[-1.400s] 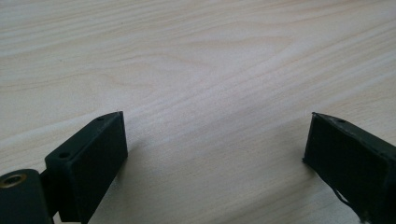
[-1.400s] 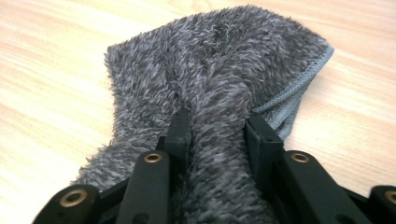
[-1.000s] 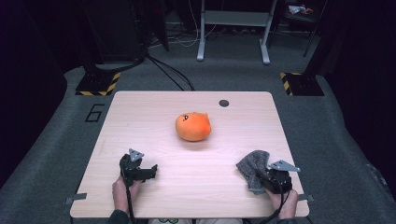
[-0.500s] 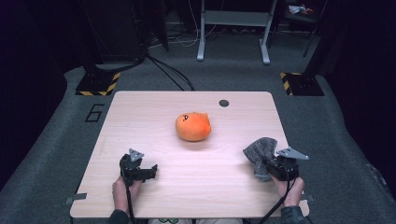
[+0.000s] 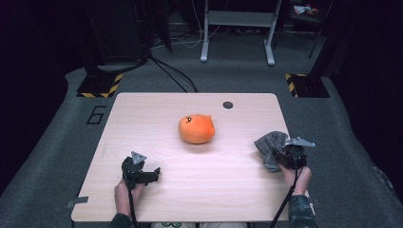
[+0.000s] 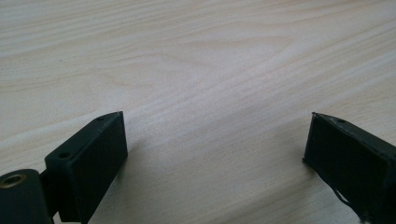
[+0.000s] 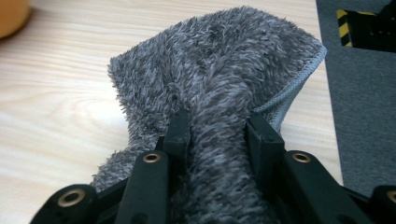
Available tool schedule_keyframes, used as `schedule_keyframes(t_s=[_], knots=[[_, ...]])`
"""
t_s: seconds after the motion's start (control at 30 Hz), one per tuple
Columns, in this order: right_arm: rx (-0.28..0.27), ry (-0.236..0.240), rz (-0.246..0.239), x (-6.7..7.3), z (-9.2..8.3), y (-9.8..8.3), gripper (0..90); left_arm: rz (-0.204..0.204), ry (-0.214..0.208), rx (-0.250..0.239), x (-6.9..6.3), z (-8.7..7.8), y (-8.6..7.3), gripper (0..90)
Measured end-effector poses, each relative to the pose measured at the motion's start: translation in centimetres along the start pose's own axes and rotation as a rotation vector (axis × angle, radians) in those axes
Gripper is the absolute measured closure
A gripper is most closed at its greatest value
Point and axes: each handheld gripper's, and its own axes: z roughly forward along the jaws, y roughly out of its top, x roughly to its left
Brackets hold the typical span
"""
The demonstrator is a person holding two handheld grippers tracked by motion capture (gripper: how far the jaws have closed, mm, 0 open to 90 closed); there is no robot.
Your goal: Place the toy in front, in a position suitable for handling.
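Plainly, the right gripper (image 7: 217,135) is clamped on a fuzzy grey cloth (image 7: 219,74); in the right gripper view its two black jaws pinch a thick fold of the pile between them, and the rest of the cloth bunches up past the tips, its stitched hem hanging toward the table's edge; in the high view that gripper (image 5: 280,154) sits at the right side of the wooden table (image 5: 157,114), near the edge, with the cloth (image 5: 269,145) bundled on its inner side and the person's right hand (image 5: 295,176) behind it. Over on the left, the left gripper (image 6: 215,140) has its jaws spread wide with bare wood grain between them, gripping nothing; from above it (image 5: 142,175) lies low on the near left part of the table, the left hand (image 5: 126,194) on its handle. Beyond both, an orange plush toy (image 5: 196,128) rests near the middle of the table, well apart from either gripper; a small dark round mark (image 5: 228,105) lies close to the far edge.
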Motion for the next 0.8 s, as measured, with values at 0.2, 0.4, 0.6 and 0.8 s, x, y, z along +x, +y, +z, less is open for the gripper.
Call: schedule_keyframes(t_s=[0.2, 0.4, 0.6, 0.8], knots=[[0.038, -0.027, 0.027, -0.6, 2.0, 0.4, 63.7, 0.002, 0.001, 0.000, 0.0, 0.0, 0.0, 5.3], [0.057, -0.050, 0.015, -0.8, 3.5, 0.5, 62.0, 0.002, 0.001, -0.001, 0.0, 0.0, 0.0, 5.3], [0.078, -0.079, 0.019, -1.0, 5.0, 0.1, 48.6, 0.002, 0.001, -0.001, 0.0, 0.0, 0.0, 5.3], [0.020, -0.101, 0.038, -1.5, 3.4, 0.2, 15.6, 0.003, 0.003, -0.001, 0.0, 0.0, 0.0, 5.3]])
